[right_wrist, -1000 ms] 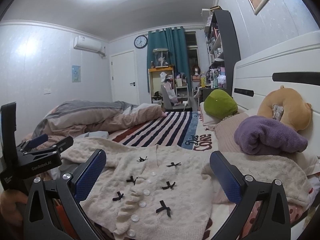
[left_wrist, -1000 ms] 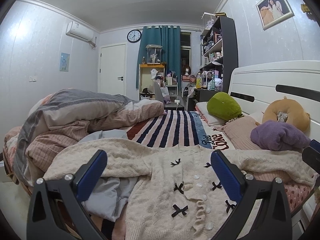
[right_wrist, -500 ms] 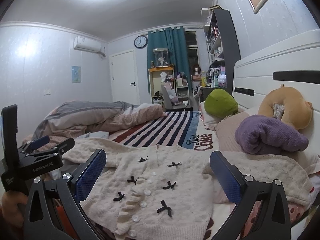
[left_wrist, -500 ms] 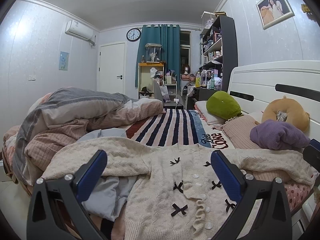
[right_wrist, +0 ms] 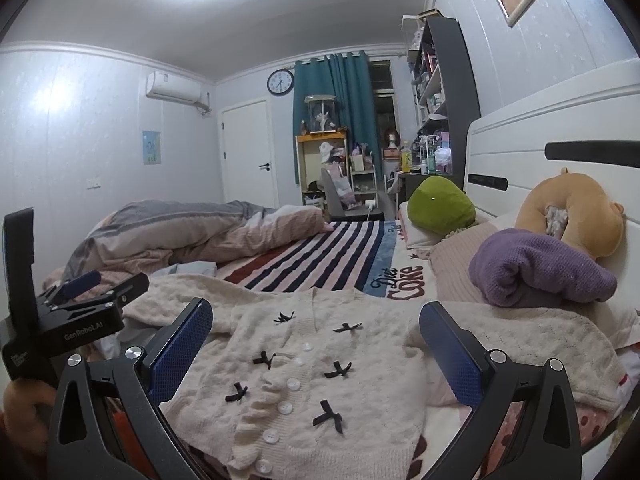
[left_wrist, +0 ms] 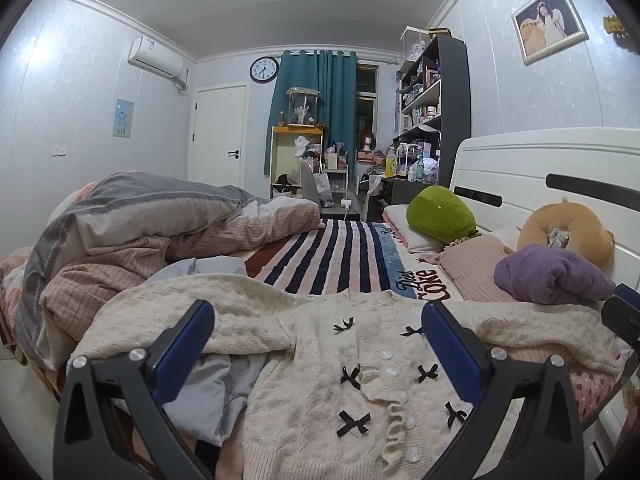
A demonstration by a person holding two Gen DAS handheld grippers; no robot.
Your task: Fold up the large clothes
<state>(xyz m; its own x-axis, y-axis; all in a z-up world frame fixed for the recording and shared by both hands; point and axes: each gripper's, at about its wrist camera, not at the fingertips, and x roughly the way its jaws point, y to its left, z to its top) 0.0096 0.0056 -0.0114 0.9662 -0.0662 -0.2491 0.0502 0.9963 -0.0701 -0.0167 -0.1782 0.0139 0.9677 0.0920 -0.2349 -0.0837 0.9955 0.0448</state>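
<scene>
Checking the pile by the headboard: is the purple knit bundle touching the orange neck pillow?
Touching. The right wrist view shows the purple knit bundle pressed against the orange neck pillow, no gap.

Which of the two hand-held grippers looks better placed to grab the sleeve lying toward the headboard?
Probably the right gripper: the cream knitted cardigan with black bows spreads that sleeve beside its right finger, while the left gripper sits farther left.

Black gripper (left_wrist: 316, 340), blue pads (left_wrist: 182, 346), silver screws

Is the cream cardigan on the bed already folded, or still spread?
Spread: the cream cardigan lies open-faced, both sleeves out sideways, buttons showing.
</scene>
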